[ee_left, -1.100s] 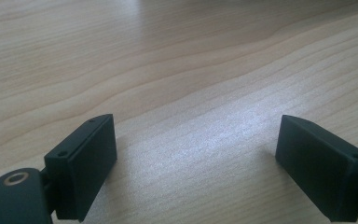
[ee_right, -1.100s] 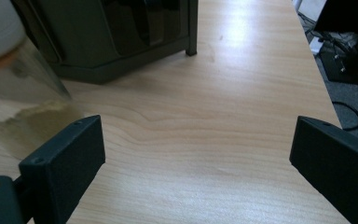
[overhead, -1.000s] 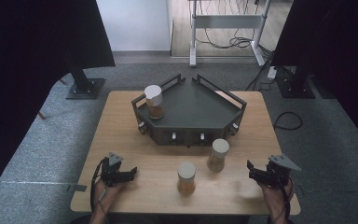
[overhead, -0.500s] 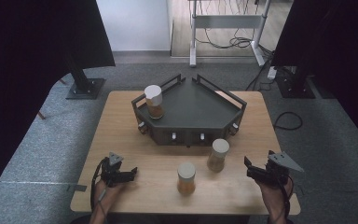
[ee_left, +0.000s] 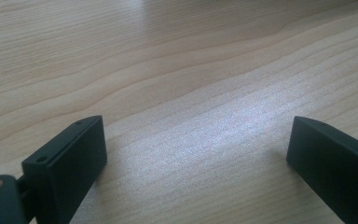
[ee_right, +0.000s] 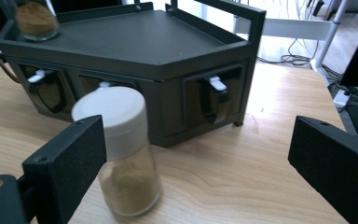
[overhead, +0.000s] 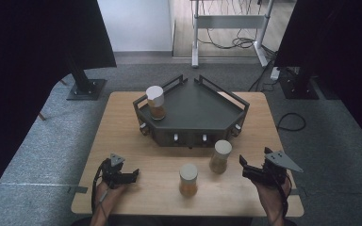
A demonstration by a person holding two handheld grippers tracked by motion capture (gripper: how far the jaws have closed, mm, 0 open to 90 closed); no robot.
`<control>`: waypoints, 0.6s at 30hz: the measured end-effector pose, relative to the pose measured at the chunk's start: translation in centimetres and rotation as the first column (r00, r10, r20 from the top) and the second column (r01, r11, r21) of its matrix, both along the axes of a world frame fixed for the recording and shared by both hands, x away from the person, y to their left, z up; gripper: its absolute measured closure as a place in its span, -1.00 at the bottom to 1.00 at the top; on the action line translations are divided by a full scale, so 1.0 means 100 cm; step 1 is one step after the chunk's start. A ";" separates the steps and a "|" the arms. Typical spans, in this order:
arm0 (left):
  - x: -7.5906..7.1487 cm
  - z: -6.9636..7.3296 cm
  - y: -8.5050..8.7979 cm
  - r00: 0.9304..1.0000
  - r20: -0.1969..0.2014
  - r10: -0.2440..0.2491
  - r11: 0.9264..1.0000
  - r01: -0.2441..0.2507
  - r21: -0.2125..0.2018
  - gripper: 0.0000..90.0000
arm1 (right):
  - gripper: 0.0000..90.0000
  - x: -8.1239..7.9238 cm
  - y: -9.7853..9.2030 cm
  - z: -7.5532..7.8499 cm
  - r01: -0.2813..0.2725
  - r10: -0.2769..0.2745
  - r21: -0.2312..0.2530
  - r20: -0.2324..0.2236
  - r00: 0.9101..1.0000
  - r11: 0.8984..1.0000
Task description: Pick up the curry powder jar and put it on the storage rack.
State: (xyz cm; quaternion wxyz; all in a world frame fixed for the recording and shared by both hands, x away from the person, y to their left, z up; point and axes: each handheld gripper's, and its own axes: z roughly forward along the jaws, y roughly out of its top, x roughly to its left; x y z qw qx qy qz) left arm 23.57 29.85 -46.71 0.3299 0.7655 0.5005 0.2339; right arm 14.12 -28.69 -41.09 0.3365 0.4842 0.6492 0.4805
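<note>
Here the left gripper (overhead: 133, 175) rests near the front left corner of the wooden table (overhead: 122, 122), held by the person's left hand (overhead: 107, 188). Its jaws have just been opening and now stand wide apart, with nothing between them; the left gripper view shows bare wood grain under them. Further right, a spice jar with a white lid (overhead: 188, 179) stands upright near the front edge, about the middle of the table. A second spice jar (overhead: 220, 156) with the same white lid and a light brown powder stands a little behind it and to its right, just in front of the dark angular rack (overhead: 202, 106). A third jar (overhead: 155, 102) stands on the rack, at its left corner. At the right, the right gripper (overhead: 243, 165) is held above the table and points to the second jar. Its jaws are apart and grip nothing; in the right gripper view this jar (ee_right: 121, 149) stands just beyond the left jaw, not between the pads.
</note>
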 end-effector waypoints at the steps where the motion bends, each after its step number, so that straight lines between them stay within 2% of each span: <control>1: 0.000 0.000 0.000 1.000 0.000 0.000 1.000 0.000 0.000 -0.91 | -0.92 0.000 0.001 0.000 -0.003 0.003 0.000 0.000 1.000 1.000; 18: 0.000 0.000 0.000 1.000 -0.001 0.006 1.000 -0.006 -0.002 -0.93 | -0.92 0.002 0.025 0.004 -0.074 0.073 0.016 0.040 0.997 0.997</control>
